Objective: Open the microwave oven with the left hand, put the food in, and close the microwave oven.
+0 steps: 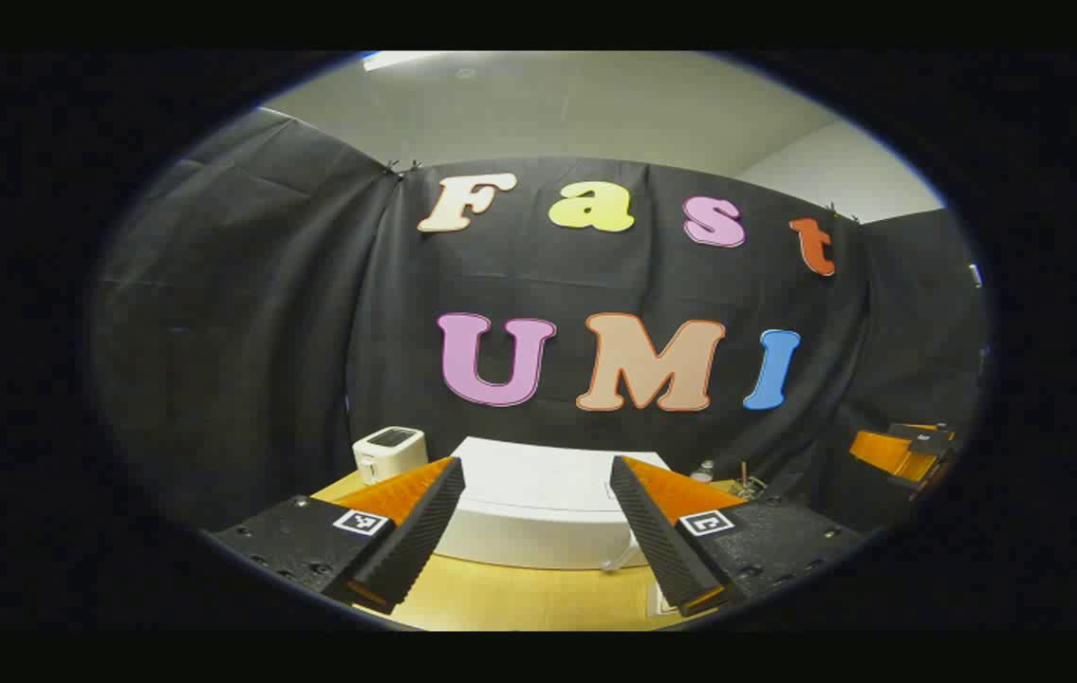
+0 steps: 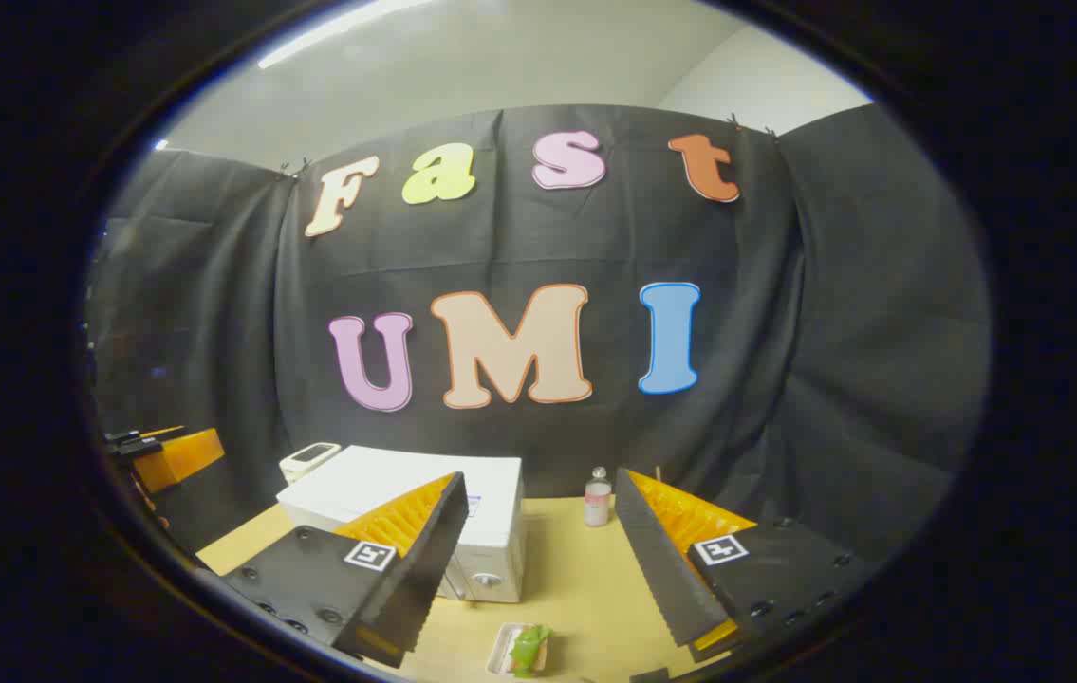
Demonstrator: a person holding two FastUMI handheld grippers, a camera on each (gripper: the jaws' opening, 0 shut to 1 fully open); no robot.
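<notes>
In the left gripper view our left gripper (image 1: 538,531) hides part of the white microwave oven (image 1: 538,512), so we cannot see its door well. The fingers are spread wide and hold nothing. Our right gripper (image 2: 538,560) is also released and empty. The food (image 2: 529,649) lies on a small tray at the front edge of the tabletop (image 2: 585,579), partly cut off, near the microwave oven.

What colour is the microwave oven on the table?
White. The microwave oven shows best in the right gripper view.
</notes>
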